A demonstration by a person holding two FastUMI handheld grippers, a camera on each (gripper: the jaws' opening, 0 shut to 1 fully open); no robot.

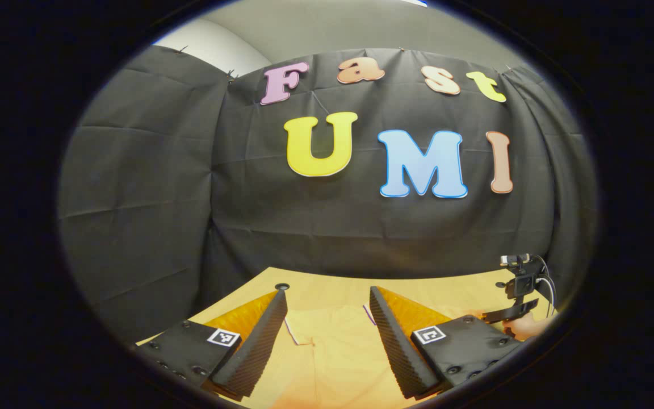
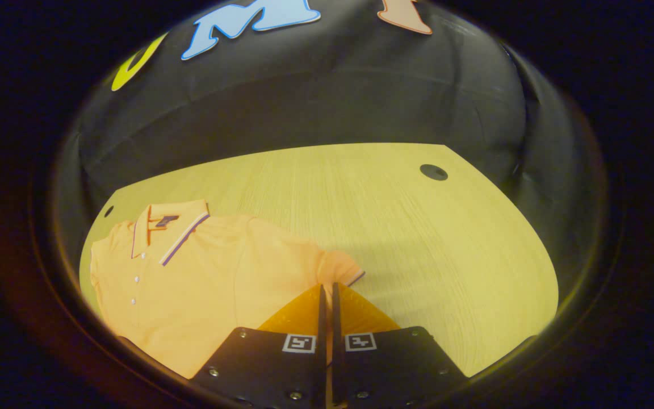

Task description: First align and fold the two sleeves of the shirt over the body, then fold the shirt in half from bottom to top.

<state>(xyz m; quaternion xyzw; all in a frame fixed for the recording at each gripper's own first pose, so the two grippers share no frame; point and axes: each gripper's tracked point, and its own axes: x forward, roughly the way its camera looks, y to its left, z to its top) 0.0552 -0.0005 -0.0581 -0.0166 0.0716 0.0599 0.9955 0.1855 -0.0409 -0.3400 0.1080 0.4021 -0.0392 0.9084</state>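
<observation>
A pale orange polo shirt lies flat on the wooden table, with its striped collar toward the far left and buttons down the front. My right gripper is shut on the edge of the shirt's short sleeve, and a strip of cloth shows between its fingers. My left gripper stands open above the shirt, fabric showing in the wide gap between its fingers, neither finger touching it. In the left gripper view the right gripper and the hand holding it show at the far right.
The black cloth wall closes the table's far side. Cable holes sit in the tabletop at the far right and far left corners. Bare wood stretches right of the shirt.
</observation>
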